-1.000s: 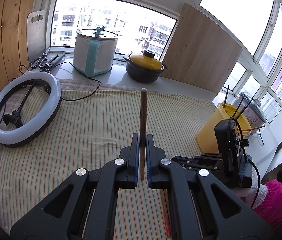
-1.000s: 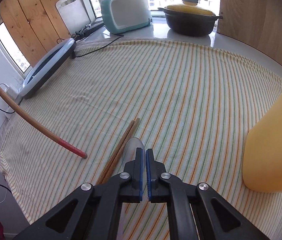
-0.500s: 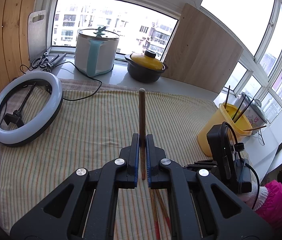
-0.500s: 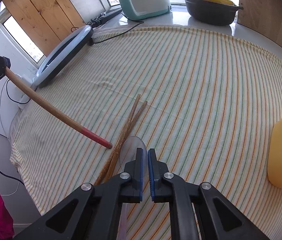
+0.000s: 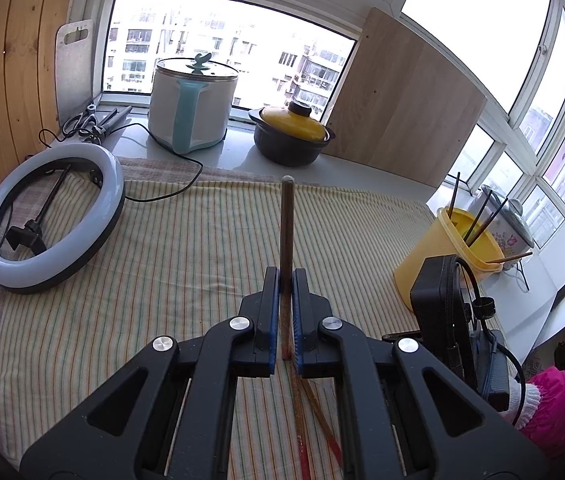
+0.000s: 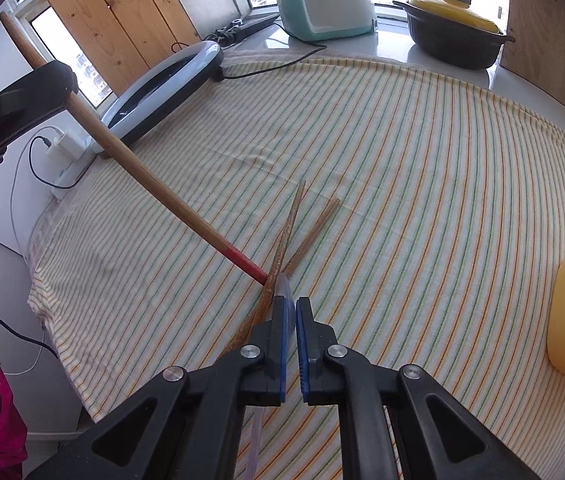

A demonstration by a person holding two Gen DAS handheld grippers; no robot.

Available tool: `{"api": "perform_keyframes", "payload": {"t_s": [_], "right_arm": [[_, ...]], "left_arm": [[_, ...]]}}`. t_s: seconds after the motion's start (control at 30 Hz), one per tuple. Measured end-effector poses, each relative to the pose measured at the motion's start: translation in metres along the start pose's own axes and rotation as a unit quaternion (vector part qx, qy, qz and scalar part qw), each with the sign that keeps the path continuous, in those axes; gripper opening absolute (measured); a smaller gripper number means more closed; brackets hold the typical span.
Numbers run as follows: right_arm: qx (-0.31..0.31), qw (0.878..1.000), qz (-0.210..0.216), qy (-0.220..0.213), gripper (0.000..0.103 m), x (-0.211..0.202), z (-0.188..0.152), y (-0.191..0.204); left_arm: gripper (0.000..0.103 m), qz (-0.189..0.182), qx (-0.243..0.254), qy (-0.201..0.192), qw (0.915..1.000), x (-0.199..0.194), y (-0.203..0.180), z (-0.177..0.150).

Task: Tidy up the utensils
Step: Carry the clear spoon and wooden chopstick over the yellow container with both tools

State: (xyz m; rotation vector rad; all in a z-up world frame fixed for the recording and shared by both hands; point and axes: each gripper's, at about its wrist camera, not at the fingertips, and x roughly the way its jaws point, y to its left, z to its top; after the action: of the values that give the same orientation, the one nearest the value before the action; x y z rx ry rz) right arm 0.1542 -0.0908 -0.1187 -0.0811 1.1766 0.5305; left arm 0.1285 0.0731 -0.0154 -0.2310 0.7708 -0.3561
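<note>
My left gripper [image 5: 285, 280] is shut on a long wooden stick with a red tip [image 5: 287, 224]; it also shows in the right wrist view [image 6: 142, 172], slanting down with its red end touching the striped cloth [image 6: 402, 200]. My right gripper [image 6: 289, 304] is shut on a clear plastic spoon [image 6: 283, 285], whose bowl pokes out past the fingertips. Two wooden chopsticks [image 6: 298, 232] lie crossed on the cloth just in front of it; they also show in the left wrist view [image 5: 314, 416]. A yellow utensil cup [image 5: 448, 256] with several sticks stands at the right.
A ring light [image 5: 50, 216] lies at the left on the cloth. A white-teal cooker [image 5: 190, 108] and a black pot with yellow lid [image 5: 290, 136] stand on the sill. A wooden board [image 5: 402, 104] leans at the back right. A small rice cooker [image 5: 510, 224] stands behind the cup.
The left gripper's stick has swung down so its red tip now meets the chopsticks. The right gripper has drawn back and left, with the yellow cup sliding toward the right edge.
</note>
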Motion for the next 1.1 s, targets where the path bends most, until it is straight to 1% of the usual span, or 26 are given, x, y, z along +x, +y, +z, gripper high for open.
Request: {"api": "perform_keyframes", "payload": {"t_s": [0.1, 0.2, 0.33, 0.47, 0.63, 0.87, 1.0, 1.1], "right_arm": [[-0.005, 1.0, -0.019, -0.001, 0.001, 0.002, -0.001, 0.001], [0.006, 1.0, -0.02, -0.006, 0.001, -0.001, -0.001, -0.004], [0.013, 0.999, -0.02, -0.022, 0.001, -0.014, -0.001, -0.011], [0.011, 0.998, -0.025, -0.048, 0.001, -0.035, -0.001, -0.015], [0.011, 0.994, -0.031, -0.1, 0.001, -0.071, 0.004, -0.017], [0.026, 0.982, -0.039, -0.182, 0.001, -0.132, 0.011, -0.03], [0.033, 0.975, -0.048, -0.215, 0.001, -0.162, 0.013, -0.039], [0.043, 0.969, -0.058, -0.235, 0.001, -0.18, 0.014, -0.053]], "left_arm": [[0.004, 0.0, 0.0, 0.0, 1.0, 0.0, 0.0, 0.0], [0.004, -0.001, -0.002, 0.0, 1.0, -0.001, 0.0, 0.0], [0.004, -0.003, -0.003, -0.002, 1.0, -0.005, 0.0, 0.001], [0.004, -0.003, -0.002, -0.009, 1.0, -0.01, -0.001, 0.004], [0.004, -0.003, 0.003, -0.019, 0.9998, -0.018, -0.006, 0.012], [0.004, -0.018, 0.017, -0.036, 0.999, -0.028, -0.027, 0.026], [0.004, -0.031, 0.028, -0.049, 0.9979, -0.034, -0.044, 0.037], [0.004, -0.044, 0.035, -0.057, 0.9968, -0.037, -0.057, 0.047]]}}
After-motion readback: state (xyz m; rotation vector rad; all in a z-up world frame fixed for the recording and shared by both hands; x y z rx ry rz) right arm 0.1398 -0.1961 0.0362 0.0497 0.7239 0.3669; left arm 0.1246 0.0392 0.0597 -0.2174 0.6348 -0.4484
